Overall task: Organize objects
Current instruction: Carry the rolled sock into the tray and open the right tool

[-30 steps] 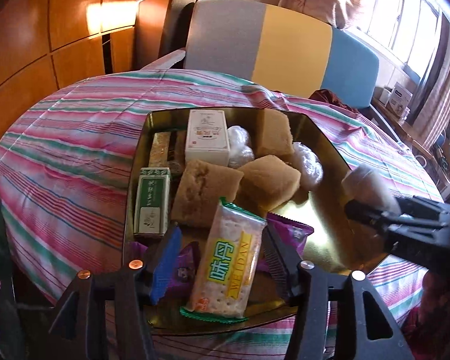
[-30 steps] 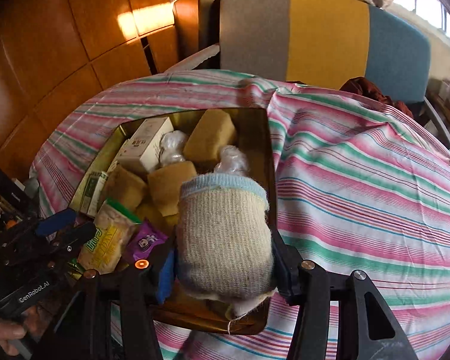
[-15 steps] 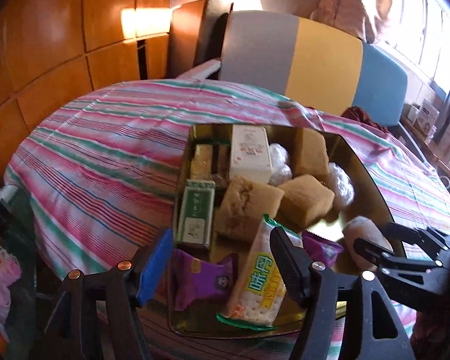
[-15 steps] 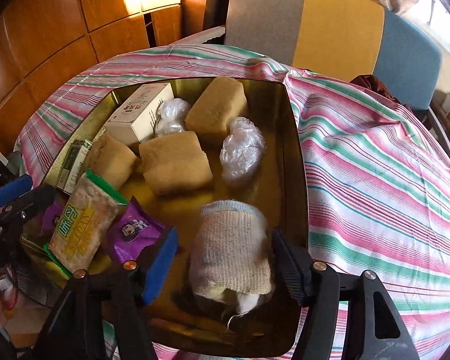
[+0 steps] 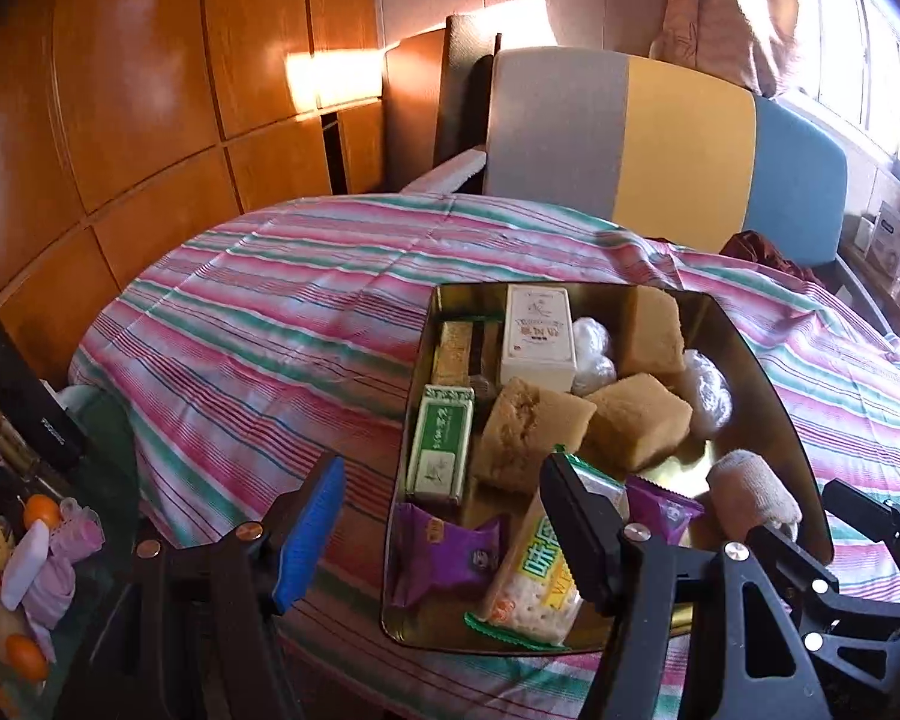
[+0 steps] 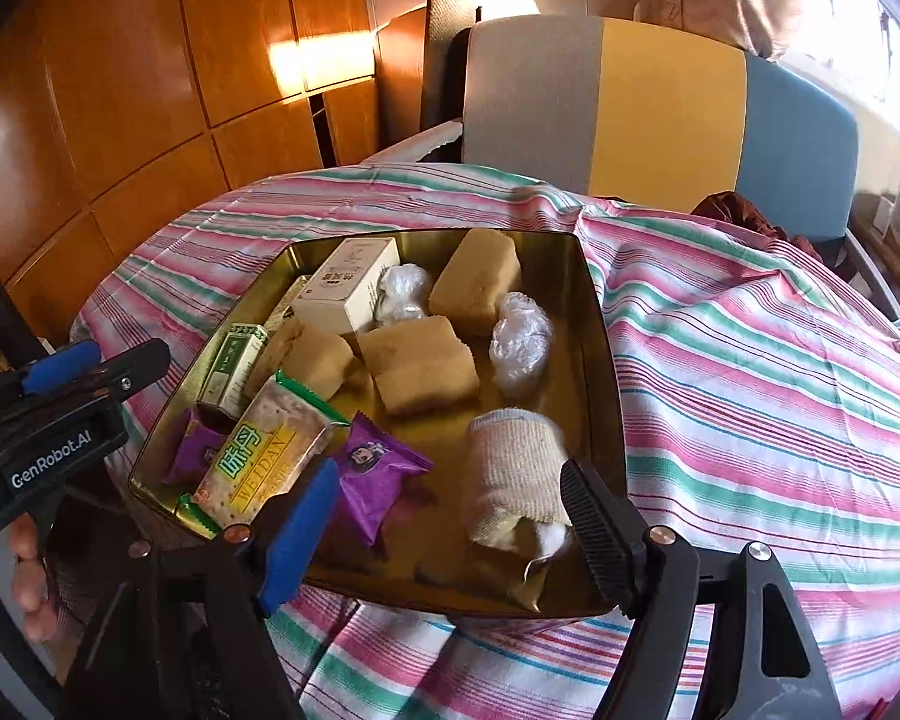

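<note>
bandage roll now in the tin

your striped tablecloth [image 6: 750,372] carries the gold tin [image 6: 600,372]. a second ago your right gripper [image 6: 450,531] clamped the bandage roll [image 6: 516,474]; now its jaws stand wide apart and the roll lies in the tin's near right corner, so that item looks placed. your left gripper [image 5: 444,531] is spread too, empty, pulled back. readable: "weidan" on the cracker pack [image 6: 264,450], "genrobot.ai" on the left gripper.
</note>
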`<state>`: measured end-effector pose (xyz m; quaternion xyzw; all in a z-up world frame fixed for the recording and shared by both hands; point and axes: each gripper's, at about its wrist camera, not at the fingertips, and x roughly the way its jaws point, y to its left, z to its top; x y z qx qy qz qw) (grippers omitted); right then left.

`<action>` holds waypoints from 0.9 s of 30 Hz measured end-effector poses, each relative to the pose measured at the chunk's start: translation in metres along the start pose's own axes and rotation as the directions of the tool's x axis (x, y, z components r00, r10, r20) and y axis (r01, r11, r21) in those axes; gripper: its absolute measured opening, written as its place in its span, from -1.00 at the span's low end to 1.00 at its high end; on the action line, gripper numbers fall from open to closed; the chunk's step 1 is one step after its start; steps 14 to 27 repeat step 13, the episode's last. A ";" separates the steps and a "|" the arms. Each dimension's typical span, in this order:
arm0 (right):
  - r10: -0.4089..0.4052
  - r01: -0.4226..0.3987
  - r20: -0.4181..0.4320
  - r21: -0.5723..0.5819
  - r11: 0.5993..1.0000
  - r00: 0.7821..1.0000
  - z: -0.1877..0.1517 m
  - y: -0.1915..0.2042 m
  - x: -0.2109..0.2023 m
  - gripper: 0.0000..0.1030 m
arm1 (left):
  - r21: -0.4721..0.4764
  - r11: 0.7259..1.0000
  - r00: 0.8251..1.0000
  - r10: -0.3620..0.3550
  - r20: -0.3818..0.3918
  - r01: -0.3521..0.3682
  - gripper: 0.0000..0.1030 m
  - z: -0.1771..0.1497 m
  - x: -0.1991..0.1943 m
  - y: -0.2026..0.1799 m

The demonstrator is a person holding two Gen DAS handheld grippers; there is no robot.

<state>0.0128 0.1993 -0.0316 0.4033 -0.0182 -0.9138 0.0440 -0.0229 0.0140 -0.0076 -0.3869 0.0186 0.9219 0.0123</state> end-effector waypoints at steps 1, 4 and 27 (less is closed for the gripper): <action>0.003 -0.003 0.002 0.000 1.000 1.000 -0.001 0.001 -0.001 0.50 | 0.001 1.000 1.000 -0.013 -0.007 0.013 0.32 -0.001 0.000 0.000; 0.007 -0.007 0.010 0.000 1.000 1.000 -0.006 0.003 -0.006 0.51 | 0.011 0.999 0.999 -0.037 -0.005 0.037 0.32 -0.004 -0.002 -0.004; 0.004 -0.004 0.024 0.016 1.000 1.000 -0.006 0.000 -0.009 0.53 | 0.032 0.998 0.997 -0.056 0.057 0.055 0.20 -0.005 -0.014 -0.010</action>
